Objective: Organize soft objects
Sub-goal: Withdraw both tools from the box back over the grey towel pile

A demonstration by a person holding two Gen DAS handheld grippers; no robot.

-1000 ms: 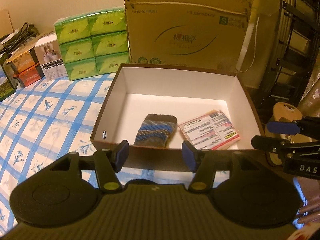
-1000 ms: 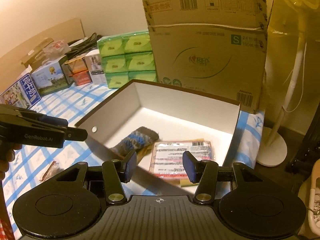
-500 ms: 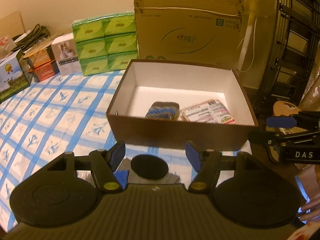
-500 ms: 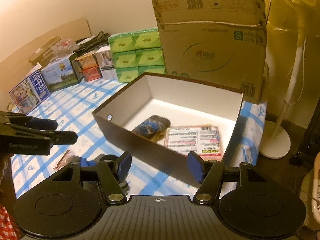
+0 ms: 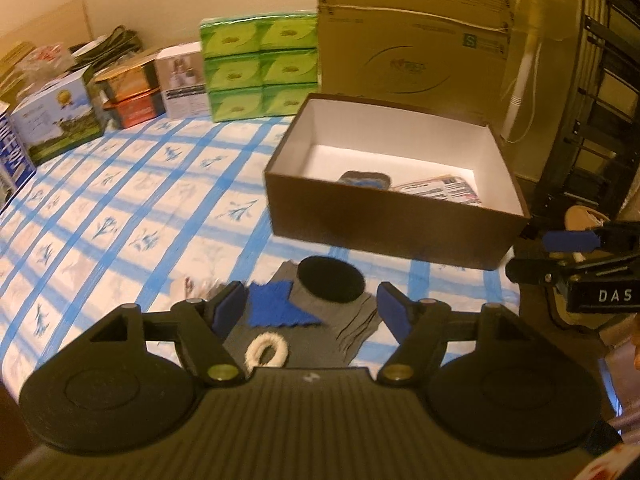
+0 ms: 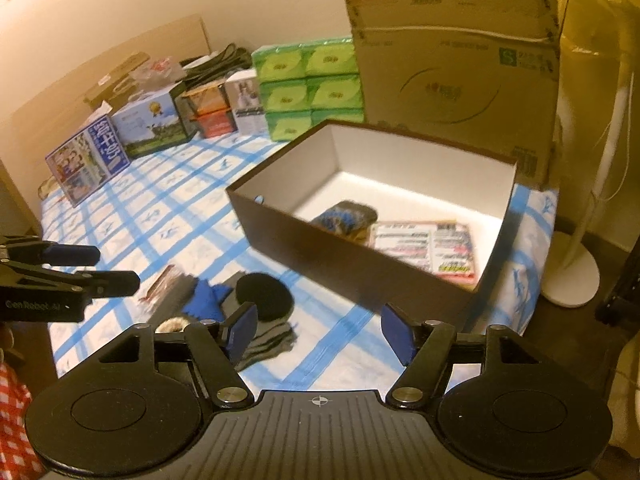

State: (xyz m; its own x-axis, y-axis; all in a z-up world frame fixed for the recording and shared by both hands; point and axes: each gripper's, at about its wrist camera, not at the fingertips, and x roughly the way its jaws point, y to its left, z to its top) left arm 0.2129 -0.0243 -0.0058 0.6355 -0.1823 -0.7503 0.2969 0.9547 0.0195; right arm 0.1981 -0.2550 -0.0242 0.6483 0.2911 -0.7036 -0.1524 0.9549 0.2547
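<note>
A brown box (image 5: pixel 384 220) with a white inside stands on the blue-checked cloth; it also shows in the right wrist view (image 6: pixel 360 272). Inside lie a blue-grey knitted piece (image 5: pixel 365 179) (image 6: pixel 344 218) and a printed packet (image 5: pixel 444 190) (image 6: pixel 428 246). In front of the box lie a black round pad (image 5: pixel 331 279) (image 6: pixel 264 296), a blue cloth (image 5: pixel 276 306) (image 6: pixel 208 296), grey folded cloth (image 5: pixel 320 340) (image 6: pixel 268 344) and a white fluffy ring (image 5: pixel 266 350). My left gripper (image 5: pixel 312 312) is open above this pile. My right gripper (image 6: pixel 320 332) is open and empty, just right of the pile.
Green tissue packs (image 5: pixel 260 68), a large cardboard carton (image 5: pixel 412 36) and small boxes (image 5: pixel 60 116) line the back. A white fan stand (image 6: pixel 576 272) is at the right, off the cloth's edge. A dark rack (image 5: pixel 600 100) stands at the far right.
Both grippers have pulled back and up from the box. The pile of soft things in front of the box has come into view under them.
</note>
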